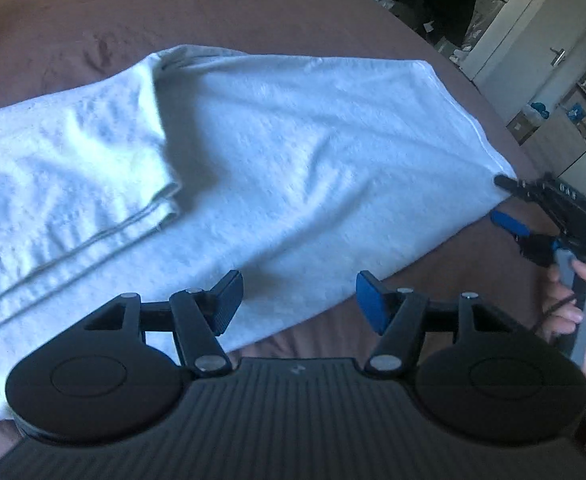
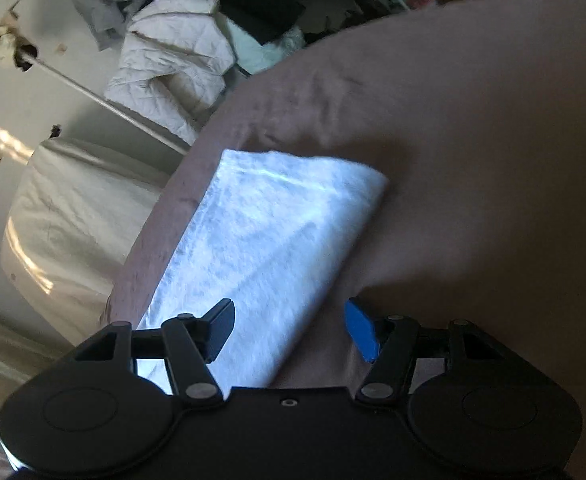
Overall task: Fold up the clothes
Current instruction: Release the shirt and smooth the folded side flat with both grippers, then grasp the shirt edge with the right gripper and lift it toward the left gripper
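Lying partly folded on the brown bedsheet point(image 1: 293, 12), the white garment point(image 1: 277, 140) is gripped by neither tool. The left gripper point(image 1: 297, 304) is held with jaws apart and empty over the near hem; the right gripper point(image 1: 501, 200) is likewise parted at the far corner. Both corners should be pinched through all layers, then lifted together so the fold is kept square.

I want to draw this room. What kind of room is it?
Most likely a bedroom. A white garment lies spread on a bed covered with a brown sheet, a heap of clothes and a quilted white cover sits on the floor beside it, and a cupboard door stands behind.
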Demonstrator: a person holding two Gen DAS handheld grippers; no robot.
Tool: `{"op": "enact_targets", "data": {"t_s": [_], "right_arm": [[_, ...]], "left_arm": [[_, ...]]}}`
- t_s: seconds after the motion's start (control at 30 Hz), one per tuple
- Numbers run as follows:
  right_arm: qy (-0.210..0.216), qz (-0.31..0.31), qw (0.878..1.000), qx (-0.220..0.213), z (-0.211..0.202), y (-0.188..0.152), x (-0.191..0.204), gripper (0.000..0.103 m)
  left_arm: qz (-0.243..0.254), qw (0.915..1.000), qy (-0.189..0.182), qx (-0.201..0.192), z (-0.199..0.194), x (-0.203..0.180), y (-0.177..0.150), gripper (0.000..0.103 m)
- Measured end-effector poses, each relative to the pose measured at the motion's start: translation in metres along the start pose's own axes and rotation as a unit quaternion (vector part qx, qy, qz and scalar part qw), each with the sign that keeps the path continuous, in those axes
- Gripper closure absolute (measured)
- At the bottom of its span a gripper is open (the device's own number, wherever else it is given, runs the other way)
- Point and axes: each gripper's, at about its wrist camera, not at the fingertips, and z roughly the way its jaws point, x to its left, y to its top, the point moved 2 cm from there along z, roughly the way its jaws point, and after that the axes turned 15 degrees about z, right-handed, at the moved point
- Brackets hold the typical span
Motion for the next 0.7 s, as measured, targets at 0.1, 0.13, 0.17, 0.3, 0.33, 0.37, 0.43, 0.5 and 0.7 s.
{"op": "enact_targets", "data": {"t_s": [0.1,0.13,0.17,0.3,0.33,0.37,0.43,0.5,0.7], "right_arm": [[0.015,-0.013,1.000,-0.024,0.025,0.011,0.002,0.038],[0.016,-0.011,0.999,-0.031,0.030,0.015,0.004,0.040],[0.018,-0.009,0.999,-0.037,0.034,0.019,0.007,0.045],[0.001,-0.062,0.997,-0.047,0.028,0.030,0.024,0.097],[0.007,-0.084,0.995,-0.058,0.019,0.032,0.031,0.099],[0.016,-0.103,0.992,-0.070,0.010,0.035,0.039,0.100],[0.015,-0.131,0.988,-0.081,0.004,0.037,0.050,0.100],[-0.004,-0.149,0.985,-0.081,0.008,0.036,0.051,0.100],[-0.042,-0.131,0.988,-0.071,0.022,0.033,0.028,0.100]], "left_arm": [[-0.003,1.0000,0.004,-0.001,0.007,-0.007,0.002,0.041],[-0.012,0.9998,-0.003,-0.014,0.006,-0.007,0.003,0.041],[-0.026,0.9990,-0.013,-0.034,0.003,-0.007,0.004,0.041],[-0.028,0.9968,-0.019,-0.073,-0.002,-0.011,0.015,0.041],[-0.019,0.9979,-0.005,-0.061,0.001,-0.013,0.017,0.041],[-0.013,0.9990,0.004,-0.043,0.006,-0.014,0.016,0.041],[-0.007,0.9999,0.014,0.002,0.019,-0.014,0.009,0.040],[0.002,0.9997,0.023,0.011,0.027,-0.016,-0.003,0.040],[0.036,0.9983,0.043,0.017,0.027,-0.025,-0.006,0.039]]}}
